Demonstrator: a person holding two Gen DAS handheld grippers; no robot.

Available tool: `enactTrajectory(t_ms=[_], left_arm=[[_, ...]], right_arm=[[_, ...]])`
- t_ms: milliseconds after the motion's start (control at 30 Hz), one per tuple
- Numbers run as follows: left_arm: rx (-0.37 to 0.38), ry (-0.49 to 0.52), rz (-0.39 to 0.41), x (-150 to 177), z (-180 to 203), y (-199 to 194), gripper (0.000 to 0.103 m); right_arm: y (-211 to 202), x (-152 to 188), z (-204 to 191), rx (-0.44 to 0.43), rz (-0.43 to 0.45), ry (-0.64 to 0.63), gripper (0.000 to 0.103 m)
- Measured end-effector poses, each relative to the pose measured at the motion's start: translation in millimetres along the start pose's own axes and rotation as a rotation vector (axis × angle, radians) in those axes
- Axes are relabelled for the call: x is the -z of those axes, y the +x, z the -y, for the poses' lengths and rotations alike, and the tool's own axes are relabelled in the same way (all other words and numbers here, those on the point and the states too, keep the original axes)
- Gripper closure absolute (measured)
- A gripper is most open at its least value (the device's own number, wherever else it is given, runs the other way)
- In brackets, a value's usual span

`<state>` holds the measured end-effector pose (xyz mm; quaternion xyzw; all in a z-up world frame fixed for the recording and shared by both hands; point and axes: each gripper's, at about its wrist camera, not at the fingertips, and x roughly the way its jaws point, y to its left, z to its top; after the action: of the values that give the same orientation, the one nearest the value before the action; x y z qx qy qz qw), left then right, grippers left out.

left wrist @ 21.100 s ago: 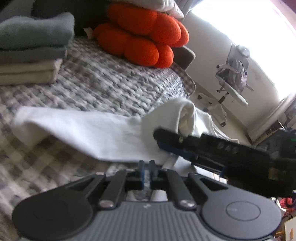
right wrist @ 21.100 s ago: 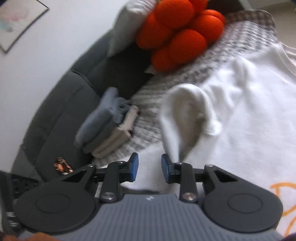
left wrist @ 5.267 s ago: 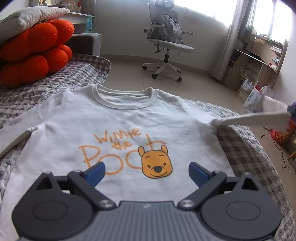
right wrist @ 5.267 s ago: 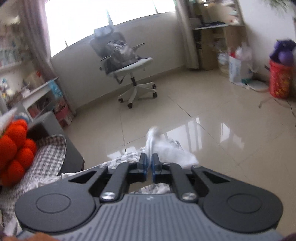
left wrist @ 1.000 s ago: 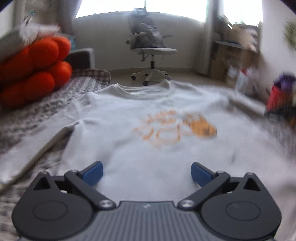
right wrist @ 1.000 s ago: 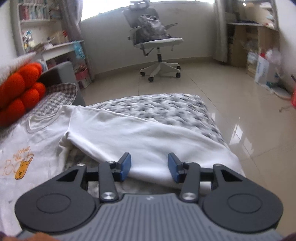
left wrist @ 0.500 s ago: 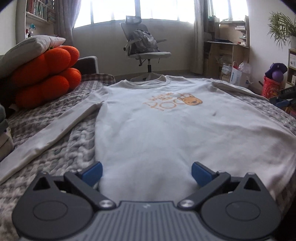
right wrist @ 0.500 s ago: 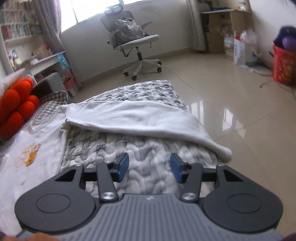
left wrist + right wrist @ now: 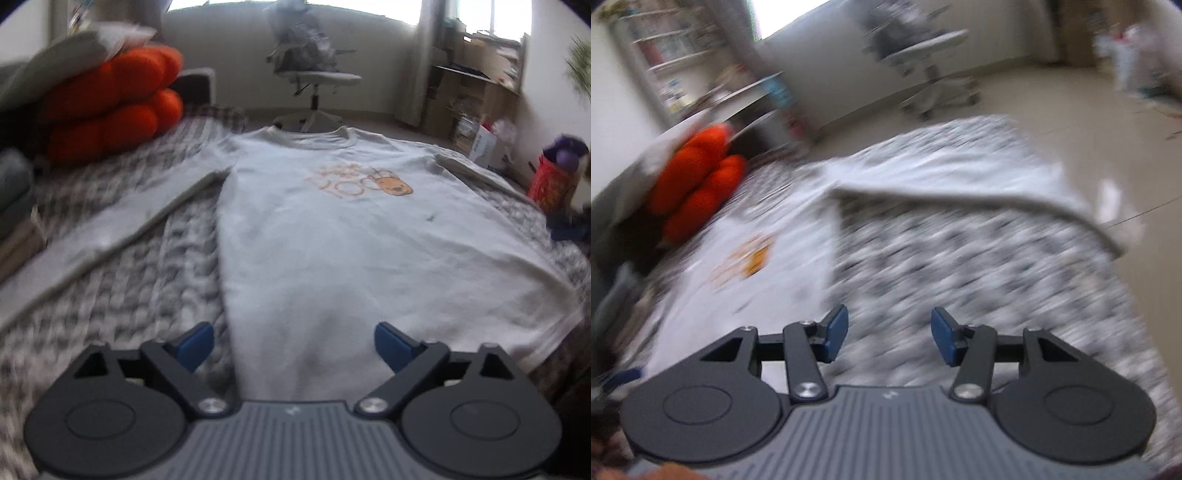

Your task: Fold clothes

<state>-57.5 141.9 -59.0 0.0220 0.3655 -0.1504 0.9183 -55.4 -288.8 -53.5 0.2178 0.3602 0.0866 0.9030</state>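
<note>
**Both grippers spread wide, white shirt laid flat ahead**

Our left gripper has its jaws spread wide with nothing between them. Its blue pads sit low over the hem end of the white long-sleeved shirt; the shirt's side edge runs forward from just inside the left pad, and the hem curves off past the right pad. We cannot tell whether the pads touch the cloth. Ahead of the fingers the shirt lies flat, print side up, its collar at the far end. One sleeve stretches out diagonally to the left of the fingers, across bare grey knitted blanket.

Our right gripper is also parted and holds nothing. This view is badly blurred. The fingers hover over uncovered blanket, with the shirt's body just to the left of the left pad. Ahead of the fingers the other sleeve lies across the blanket, its end reaching the blanket's far-right edge, where floor begins.

Beyond the left fingers, far left, sit orange cushions; an office chair stands past the collar.
</note>
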Motion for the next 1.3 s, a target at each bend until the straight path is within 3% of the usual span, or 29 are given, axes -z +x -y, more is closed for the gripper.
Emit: enactTrajectory(t_ms=[133,167,267,400,567,800,1000,1067,1133,1167,1200,1233,1267,1300], left_arm=[[0.061,-0.195,-0.053,6.7,-30.4,-11.9,0.038],[0.086,-0.248,-0.067,8.6,-37.9,-13.8,0.046],[0.169,-0.374,-0.126,15.9,-52.0,-11.8,0.057],[0.185,-0.365,-0.161,24.6,-45.4,-9.8,0.066],[0.130,-0.316,-0.163,25.6,-32.5,-13.3,0.099],[0.089,-0.322,-0.088,19.4,-35.3,-45.4,0.100],[0.057,-0.260,-0.147,28.1,-28.9,-25.8,0.099],[0.062,-0.252,-0.134,26.1,-27.5,-27.3,0.097],[0.055,-0.264,-0.104,24.6,-30.2,-32.3,0.086],[0.043,-0.276,-0.079,22.9,-32.7,-35.2,0.068],[0.027,-0.292,-0.046,21.1,-35.5,-38.5,0.058],[0.015,-0.306,-0.010,19.0,-37.9,-41.9,0.047],[0.011,-0.313,0.025,16.1,-39.2,-44.6,0.046],[0.012,-0.314,0.047,12.0,-38.9,-44.8,0.045]], right_arm=[[4.5,8.9,-1.1,-0.096,-0.078,0.062,0.072],[6.3,10.3,0.3,-0.118,-0.088,0.084,0.074],[12.0,12.2,3.6,-0.166,-0.108,0.141,0.077],[21.3,13.4,3.8,-0.199,-0.130,0.192,0.081],[23.6,14.9,-1.7,-0.193,-0.129,0.195,0.094],[0.0,6.7,-19.6,-0.120,-0.054,0.079,0.097],[20.9,14.0,-14.2,-0.057,-0.121,0.059,0.098],[19.4,13.4,-14.8,-0.063,-0.120,0.048,0.092],[16.8,11.4,-21.0,-0.062,-0.112,0.005,0.085],[15.5,10.5,-24.4,-0.060,-0.103,-0.020,0.085],[14.3,9.5,-27.9,-0.058,-0.091,-0.045,0.081],[13.0,8.6,-31.3,-0.056,-0.079,-0.071,0.066],[11.7,7.7,-34.8,-0.053,-0.068,-0.096,0.053],[11.7,6.8,-38.8,-0.058,-0.054,-0.120,0.052]])
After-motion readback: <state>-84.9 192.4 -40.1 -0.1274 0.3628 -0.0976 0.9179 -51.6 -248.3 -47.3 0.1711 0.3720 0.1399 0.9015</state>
